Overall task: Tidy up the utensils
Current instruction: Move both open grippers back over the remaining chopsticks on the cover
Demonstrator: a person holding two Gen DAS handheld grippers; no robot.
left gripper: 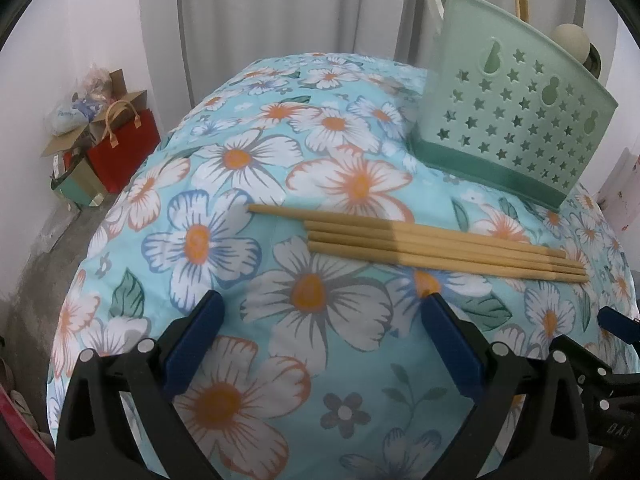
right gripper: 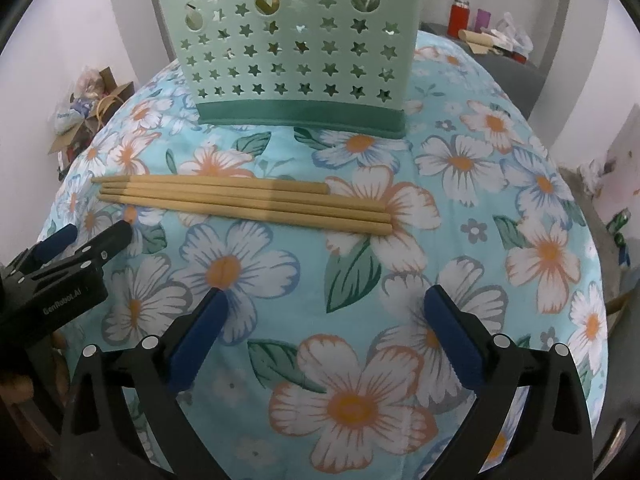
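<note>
item: four wooden chopsticks (right gripper: 244, 204), side by side on the floral counter (right gripper: 500, 220), at 12 o'clock of the right gripper (right gripper: 324, 312). green holder (right gripper: 296, 52) beyond. left gripper (left gripper: 324, 312), right gripper: fingers wide apart, empty. risk: round sticks rolling apart when pinched.

Mint star-pierced holder (right gripper: 296, 48), tan chopsticks (right gripper: 244, 200), blue floral cloth (right gripper: 360, 280).

Matt wooden chopsticks (right gripper: 244, 204), printed cloth (right gripper: 320, 280), smooth plastic holder (right gripper: 288, 40).
</note>
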